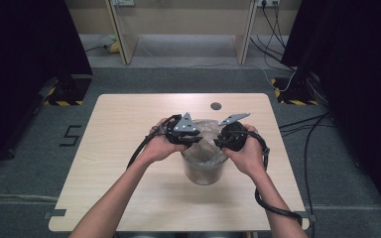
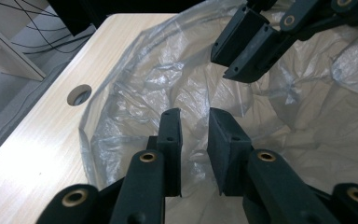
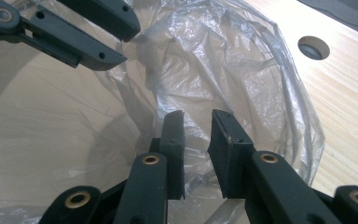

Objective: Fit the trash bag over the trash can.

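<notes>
1. In the high view, my hands and both grippers cover the near rim of the bin (image 1: pixel 203 171).
2. Crumpled clear bag (image 2: pixel 177 79) hides the bin's bottom.
3. I can't tell whether my left gripper (image 2: pixel 195 122) or right gripper (image 3: pixel 196 125) pinches any film.

Even overhead light, dark curtained edges, soft low-resolution blur, mild glare on crinkled plastic (image 2: pixel 177 84).
</notes>
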A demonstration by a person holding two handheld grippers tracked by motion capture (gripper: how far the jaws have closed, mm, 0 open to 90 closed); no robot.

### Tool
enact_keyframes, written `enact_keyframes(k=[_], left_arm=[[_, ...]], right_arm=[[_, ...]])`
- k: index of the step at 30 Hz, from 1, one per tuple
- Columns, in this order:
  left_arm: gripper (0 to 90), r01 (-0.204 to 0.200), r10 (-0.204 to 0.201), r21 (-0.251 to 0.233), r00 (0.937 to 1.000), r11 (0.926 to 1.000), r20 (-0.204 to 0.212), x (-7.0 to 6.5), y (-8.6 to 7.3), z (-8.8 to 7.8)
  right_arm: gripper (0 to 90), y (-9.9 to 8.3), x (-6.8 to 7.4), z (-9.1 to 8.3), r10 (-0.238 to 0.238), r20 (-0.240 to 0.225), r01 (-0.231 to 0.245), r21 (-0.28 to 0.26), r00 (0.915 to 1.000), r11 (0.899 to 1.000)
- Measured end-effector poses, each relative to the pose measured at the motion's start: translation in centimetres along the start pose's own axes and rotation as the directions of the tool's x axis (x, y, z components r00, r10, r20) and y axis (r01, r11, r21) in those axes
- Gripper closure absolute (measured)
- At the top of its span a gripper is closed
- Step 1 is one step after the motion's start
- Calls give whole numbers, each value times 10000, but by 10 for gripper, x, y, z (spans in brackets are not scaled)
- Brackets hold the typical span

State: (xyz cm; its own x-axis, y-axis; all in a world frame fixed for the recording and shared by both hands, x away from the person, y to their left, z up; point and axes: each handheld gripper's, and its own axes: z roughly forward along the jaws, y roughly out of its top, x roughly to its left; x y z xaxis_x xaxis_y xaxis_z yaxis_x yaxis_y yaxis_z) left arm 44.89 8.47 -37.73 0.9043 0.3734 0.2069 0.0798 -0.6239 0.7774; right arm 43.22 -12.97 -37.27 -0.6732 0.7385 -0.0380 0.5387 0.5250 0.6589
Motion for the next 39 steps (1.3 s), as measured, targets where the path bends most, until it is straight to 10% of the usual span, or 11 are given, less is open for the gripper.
enact_keyframes(k=[21,32,39], left_arm=[[505,868,-951,-1285,9937,9879,-599,0,2,-31],[363,1973,-2286,-1974,9618,9602,-1506,10,-22,-69],[306,2567,-3109,-2293,9183,9389,-2449,18,-48,-91]], right_arm=[[577,-4,-7,-36,743,53,-722,-1798,9972,9810],[528,-26,-26,-48,1679,305,-1561,-2366,9853,9590],[505,-39,-34,-51,2157,394,-1983,-2614,9757,9446]])
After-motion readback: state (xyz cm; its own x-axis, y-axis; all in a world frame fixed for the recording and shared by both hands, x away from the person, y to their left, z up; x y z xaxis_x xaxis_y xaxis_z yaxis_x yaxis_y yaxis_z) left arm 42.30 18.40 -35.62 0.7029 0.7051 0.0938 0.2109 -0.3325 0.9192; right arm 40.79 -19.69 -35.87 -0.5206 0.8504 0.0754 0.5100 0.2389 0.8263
